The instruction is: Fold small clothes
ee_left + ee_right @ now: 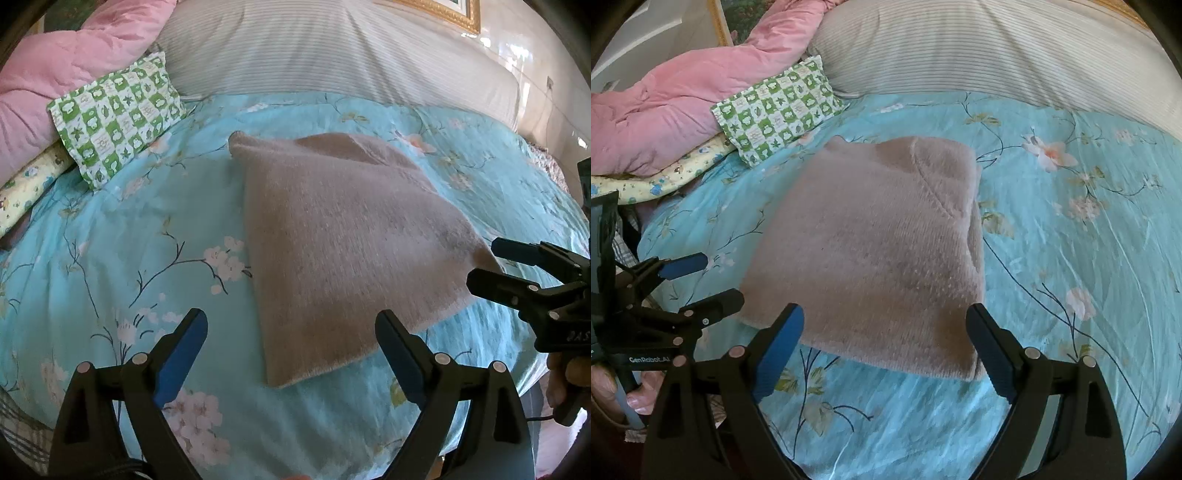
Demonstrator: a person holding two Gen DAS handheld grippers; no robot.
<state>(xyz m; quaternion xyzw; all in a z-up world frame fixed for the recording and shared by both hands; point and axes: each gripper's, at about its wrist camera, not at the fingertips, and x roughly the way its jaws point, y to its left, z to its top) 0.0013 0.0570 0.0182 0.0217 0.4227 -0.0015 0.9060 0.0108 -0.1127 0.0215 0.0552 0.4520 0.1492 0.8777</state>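
Note:
A folded beige knit garment (pixel 343 236) lies flat on the turquoise floral bedspread (pixel 129 229); it also shows in the right wrist view (pixel 871 251). My left gripper (pixel 291 325) is open and empty, just before the garment's near left corner. It appears at the left of the right wrist view (pixel 713 280). My right gripper (pixel 884 321) is open and empty, hovering at the garment's near edge. It appears at the right of the left wrist view (pixel 487 262), by the garment's right corner.
A green-and-white checked pillow (pixel 118 118) and a pink quilt (pixel 55 66) lie at the back left. A large striped bolster (pixel 332 48) runs along the back. A gold picture frame (pixel 443 11) hangs behind. The bed edge is near me.

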